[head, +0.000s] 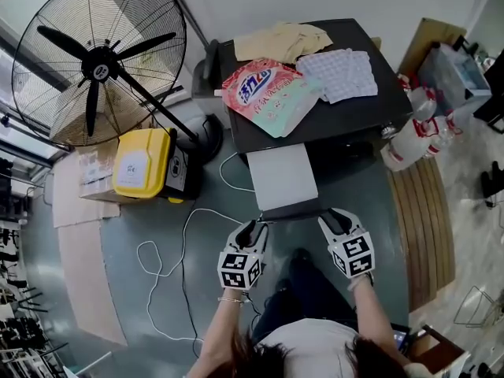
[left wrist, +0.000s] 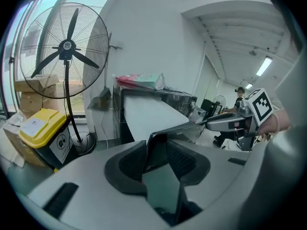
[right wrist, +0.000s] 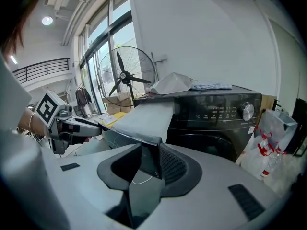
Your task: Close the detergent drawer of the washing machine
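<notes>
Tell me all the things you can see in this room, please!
washing machine: one, black, in front of the person
drawer: one, pale grey, pulled out of the machine's front
detergent bag: one, pink and green, lying on the machine
cloths: two, beige cloth and white cloth, on the machine
fan: one, black, standing left of the machine
bin: one, yellow, on the floor by the fan
cable: one, white, looping over the floor
bags: a few, white and red, right of the machine
tongs: two, grey and black, in the person's hands; left tongs and right tongs each stand open around a front corner of the drawer
</notes>
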